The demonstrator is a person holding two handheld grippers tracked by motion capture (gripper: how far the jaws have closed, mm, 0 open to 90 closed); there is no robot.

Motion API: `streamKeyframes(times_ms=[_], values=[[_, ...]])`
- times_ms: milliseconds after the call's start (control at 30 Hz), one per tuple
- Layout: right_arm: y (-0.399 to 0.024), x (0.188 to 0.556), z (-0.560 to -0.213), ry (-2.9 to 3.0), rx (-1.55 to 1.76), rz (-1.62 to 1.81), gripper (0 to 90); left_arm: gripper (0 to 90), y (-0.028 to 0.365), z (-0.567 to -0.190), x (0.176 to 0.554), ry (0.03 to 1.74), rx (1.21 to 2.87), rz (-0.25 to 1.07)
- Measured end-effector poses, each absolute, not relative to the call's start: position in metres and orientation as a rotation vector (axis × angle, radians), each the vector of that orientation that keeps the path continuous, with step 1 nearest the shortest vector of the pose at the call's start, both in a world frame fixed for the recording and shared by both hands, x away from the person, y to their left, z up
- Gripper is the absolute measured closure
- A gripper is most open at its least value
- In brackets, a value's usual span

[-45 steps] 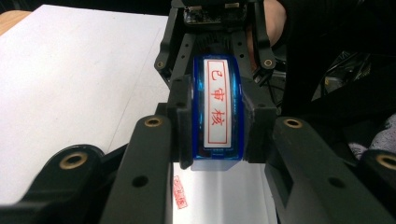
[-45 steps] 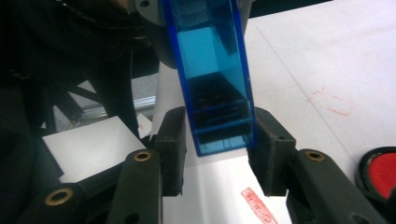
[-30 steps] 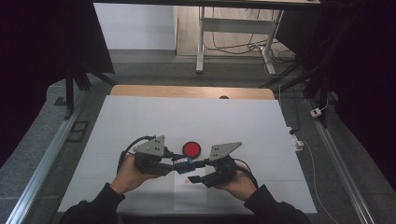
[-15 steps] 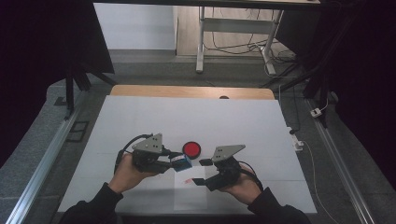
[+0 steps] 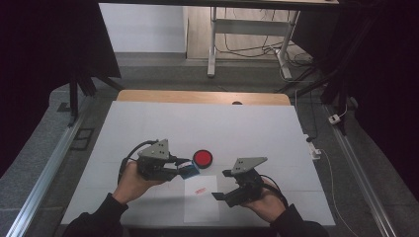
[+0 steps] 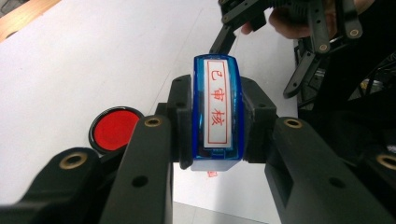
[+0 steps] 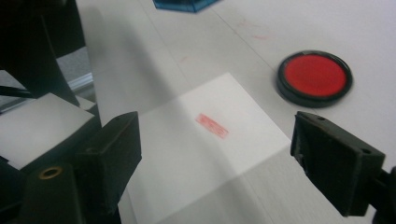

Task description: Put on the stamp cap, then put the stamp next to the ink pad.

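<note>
Your left gripper (image 6: 217, 140) clamps the blue stamp (image 6: 217, 109) above the paper sheet (image 5: 201, 197), beside the red ink pad (image 5: 202, 158). Your right gripper (image 7: 224, 154), just opening, seems empty.

Open table (image 5: 148, 123) all round, only the red ink pad (image 5: 202, 158) beside the stamped paper (image 5: 201, 200).

Blue stamp (image 6: 217, 112) clamped, red-lettered label facing camera.
</note>
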State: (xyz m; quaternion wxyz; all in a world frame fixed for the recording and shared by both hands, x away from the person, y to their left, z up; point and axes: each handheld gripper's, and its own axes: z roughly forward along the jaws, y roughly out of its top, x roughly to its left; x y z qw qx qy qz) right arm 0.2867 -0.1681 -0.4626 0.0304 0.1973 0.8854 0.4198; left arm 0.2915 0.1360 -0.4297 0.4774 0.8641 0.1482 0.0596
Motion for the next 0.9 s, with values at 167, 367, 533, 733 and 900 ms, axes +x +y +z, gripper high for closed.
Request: streamKeyframes(times_ms=[167, 367, 533, 733, 900], values=[[-0.180, 0.284, -0.459, 2.704, 0.652, 1.290, 12.9, 69.7, 0.138, -0.430, 0.292, 0.381, 2.116, 0.152], [-0.191, 0.281, -0.460, 2.695, 0.698, 1.259, 10.1, 69.7, 0.141, -0.430, 0.293, 0.396, 2.120, 0.161], [-0.199, 0.278, -0.460, 2.670, 0.710, 1.235, 7.9, 69.7, 0.143, -0.430, 0.295, 0.410, 2.124, 0.169], [-0.206, 0.275, -0.462, 2.665, 0.750, 1.192, 4.9, 69.7, 0.146, -0.432, 0.297, 0.447, 2.128, 0.171], [-0.211, 0.271, -0.462, 2.616, 0.770, 1.149, 2.2, 69.7, 0.148, -0.432, 0.299, 0.473, 2.128, 0.184]])
